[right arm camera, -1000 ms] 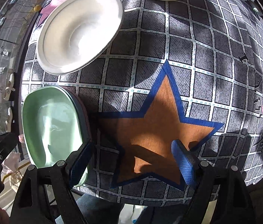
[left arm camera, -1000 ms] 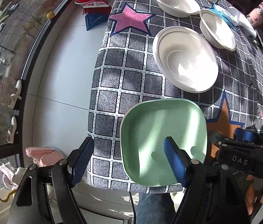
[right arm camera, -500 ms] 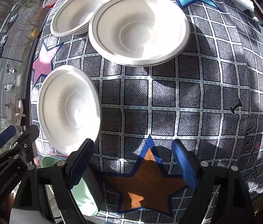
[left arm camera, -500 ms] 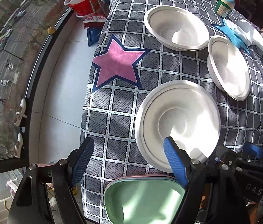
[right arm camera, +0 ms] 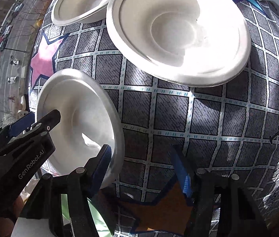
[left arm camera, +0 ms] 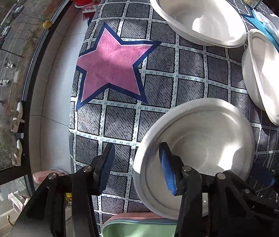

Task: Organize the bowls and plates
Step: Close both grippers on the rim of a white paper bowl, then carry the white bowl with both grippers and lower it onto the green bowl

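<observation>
Bowl rim between both sets of closing jaws

Grip state, nearest first. Left gripper [left arm camera: 137,169] points down over the near white bowl [left arm camera: 198,150]; its jaws are closing, one blue finger [left arm camera: 167,173] inside the bowl and the other outside on the cloth, with the near-left rim between them. Pads are not yet seen pressing, so the rim is straddled, not grasped. Right gripper [right arm camera: 145,167] also has its jaws closing: its left finger [right arm camera: 101,164] sits at the bowl's right rim and the other over the tablecloth [right arm camera: 159,118]. Whether it touches the rim cannot be told.

Position. The near bowl sits on the cloth at the table's near-left corner, just beyond the green plate [left arm camera: 139,230], whose edge shows at the bottom of the left view. Farther off lie a second bowl [right arm camera: 179,31] and a third bowl [right arm camera: 80,6], rims overlapping in the right view.

Handling, as judged. The bowls look like moulded paper pulp: very light, thin, stiff only at the rolled rim, easily dented, and matte enough not to slip. The rim is the sound place to pinch; a hard squeeze risks creasing the wall. They should nest readily.

Change from a second ago. Both jaws then stood wide. The left view was filled by the green plate; the bowl now takes that place.
</observation>
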